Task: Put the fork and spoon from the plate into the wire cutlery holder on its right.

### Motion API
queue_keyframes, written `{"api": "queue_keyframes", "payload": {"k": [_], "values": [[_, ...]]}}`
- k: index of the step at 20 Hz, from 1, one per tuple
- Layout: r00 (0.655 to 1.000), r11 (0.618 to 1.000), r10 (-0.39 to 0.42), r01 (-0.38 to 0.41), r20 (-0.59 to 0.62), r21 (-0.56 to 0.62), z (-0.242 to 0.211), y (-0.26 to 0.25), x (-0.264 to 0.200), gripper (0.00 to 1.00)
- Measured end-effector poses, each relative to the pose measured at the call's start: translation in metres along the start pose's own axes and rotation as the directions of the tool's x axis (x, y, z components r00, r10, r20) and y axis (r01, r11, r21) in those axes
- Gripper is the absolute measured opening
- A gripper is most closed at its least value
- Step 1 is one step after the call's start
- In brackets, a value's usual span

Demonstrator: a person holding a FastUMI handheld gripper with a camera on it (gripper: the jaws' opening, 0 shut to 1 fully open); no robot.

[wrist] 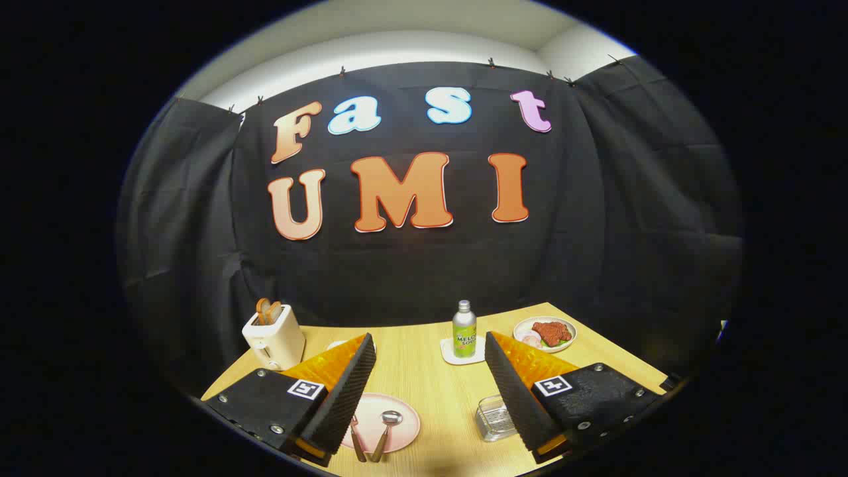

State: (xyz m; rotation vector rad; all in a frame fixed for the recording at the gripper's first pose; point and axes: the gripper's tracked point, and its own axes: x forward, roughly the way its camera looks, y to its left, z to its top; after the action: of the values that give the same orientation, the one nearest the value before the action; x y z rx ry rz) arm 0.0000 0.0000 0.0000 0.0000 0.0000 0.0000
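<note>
At the far left of the desk (424, 371) stands one toaster (273, 336) with toast in its slots. To its right, on the near side, lies one pink plate (397, 414), partly behind the left finger of the hand-held gripper (430, 397). On this plate rest one fork (356, 440) and one spoon (386, 430). Their handles point to the near side and come close together, and the spoon bowl is at the far end, so both long axes run near to far with a small slant.

The hand-held gripper is wide open and holds nothing. The plate with the two pieces sits low between the fingers, closer to the left finger than to the right one. I judge that the next move must go down and a little to the left, and the fingers should close across a handle, not along it.

Further right, in the middle, stands one bottle (464, 329) on a white coaster (457, 354). One wire cutlery holder (493, 417) sits just beside the right finger, to the right of the plate, and it looks empty. At the far right is one plate of food (544, 334).
</note>
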Motion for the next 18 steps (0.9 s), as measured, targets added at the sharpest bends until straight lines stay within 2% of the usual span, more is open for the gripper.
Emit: {"api": "queue_keyframes", "payload": {"k": [3, 9, 18], "values": [[1.0, 1.0, -0.003, 0.003, -0.009, -0.024, -0.005, 0.015, -0.008, 0.99], [0.997, 0.999, 0.037, -0.038, -0.068, -0.024, -0.018, 0.038, -0.006, 0.99], [0.995, 0.999, 0.044, -0.045, -0.086, -0.012, -0.023, 0.049, -0.007, 0.99]]}}
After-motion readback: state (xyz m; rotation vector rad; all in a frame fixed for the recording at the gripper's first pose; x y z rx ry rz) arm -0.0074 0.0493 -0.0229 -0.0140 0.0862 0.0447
